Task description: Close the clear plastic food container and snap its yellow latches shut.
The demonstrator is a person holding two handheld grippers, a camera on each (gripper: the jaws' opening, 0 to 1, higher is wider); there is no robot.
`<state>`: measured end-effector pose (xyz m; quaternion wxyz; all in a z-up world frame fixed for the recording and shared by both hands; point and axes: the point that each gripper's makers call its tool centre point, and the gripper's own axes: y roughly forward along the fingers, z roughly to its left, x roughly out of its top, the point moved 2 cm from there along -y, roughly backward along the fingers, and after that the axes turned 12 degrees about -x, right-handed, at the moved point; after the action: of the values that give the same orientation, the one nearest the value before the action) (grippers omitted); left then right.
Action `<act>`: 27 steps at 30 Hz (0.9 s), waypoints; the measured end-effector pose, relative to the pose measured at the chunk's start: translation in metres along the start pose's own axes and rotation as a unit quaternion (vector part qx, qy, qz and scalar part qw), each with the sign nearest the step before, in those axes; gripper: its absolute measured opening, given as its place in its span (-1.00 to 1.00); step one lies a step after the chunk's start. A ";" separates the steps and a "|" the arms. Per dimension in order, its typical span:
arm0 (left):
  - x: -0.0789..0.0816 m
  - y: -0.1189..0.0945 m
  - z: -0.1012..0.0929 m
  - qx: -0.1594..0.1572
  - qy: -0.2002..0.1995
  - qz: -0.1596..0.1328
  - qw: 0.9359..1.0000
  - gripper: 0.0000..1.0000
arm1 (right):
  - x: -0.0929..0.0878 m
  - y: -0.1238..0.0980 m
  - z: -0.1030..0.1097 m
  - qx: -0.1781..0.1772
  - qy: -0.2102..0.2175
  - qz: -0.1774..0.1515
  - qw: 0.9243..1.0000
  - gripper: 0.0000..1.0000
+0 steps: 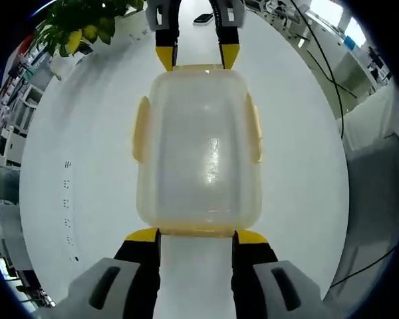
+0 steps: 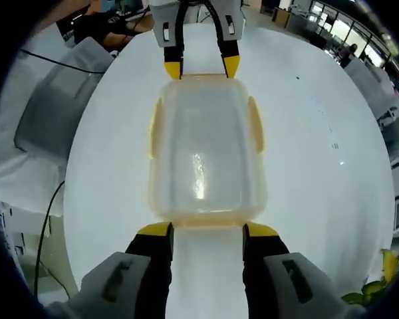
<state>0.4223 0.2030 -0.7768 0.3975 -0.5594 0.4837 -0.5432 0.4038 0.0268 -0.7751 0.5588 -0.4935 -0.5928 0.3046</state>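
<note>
A clear plastic food container [image 1: 198, 149] [image 2: 205, 149] lies lid-up on the white table [image 1: 86, 166], between my two grippers. Yellow latches [image 1: 141, 129] [image 2: 255, 123] run along its long sides, and more yellow shows at both short ends. My left gripper [image 1: 197, 235] [image 2: 202, 66] is open, its yellow fingertips [image 1: 143, 234] at one short end of the container. At the opposite end my right gripper [image 2: 207, 230] [image 1: 197, 56] is open too, with its fingertips [image 2: 261, 230] against that edge. I cannot tell whether the latches are snapped down.
A plant with yellow fruit [image 1: 76, 30] [image 2: 379, 276] stands at the table's edge. A dark flat object [image 1: 203, 18] lies beyond the right gripper. Black cables [image 1: 326, 63] and a grey fabric bag [image 2: 60, 109] sit to one side of the table.
</note>
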 end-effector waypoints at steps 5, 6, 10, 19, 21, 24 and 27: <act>-0.010 0.001 -0.006 -0.011 -0.051 -0.029 0.998 -0.34 | -0.017 0.004 0.003 -0.019 0.019 0.027 0.999 -0.33; -0.014 0.001 -0.007 -0.011 -0.051 -0.027 0.998 -0.33 | -0.021 0.005 0.004 -0.018 0.022 0.031 0.999 -0.31; -0.030 -0.003 -0.013 -0.018 -0.107 -0.028 0.994 -0.33 | -0.034 0.005 -0.003 -0.043 0.088 0.044 0.994 -0.28; -0.003 -0.043 -0.015 -0.130 -0.376 -0.247 0.883 -0.32 | -0.016 -0.023 -0.021 -0.047 0.412 -0.003 0.910 -0.40; 0.002 -0.046 -0.008 -0.121 -0.429 -0.269 0.854 -0.33 | -0.008 -0.024 -0.017 -0.017 0.469 -0.017 0.883 -0.29; 0.015 -0.040 0.000 -0.126 -0.501 -0.305 0.800 -0.29 | 0.004 -0.022 -0.011 0.020 0.511 -0.034 0.859 -0.28; 0.012 -0.024 -0.005 -0.116 -0.505 -0.260 0.814 -0.25 | 0.014 -0.018 -0.008 0.042 0.529 -0.049 0.846 -0.29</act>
<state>0.4191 0.1967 -0.7504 0.3618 -0.9022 0.1106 -0.2069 0.4091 0.0319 -0.7521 0.8219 -0.5264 -0.2175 -0.0054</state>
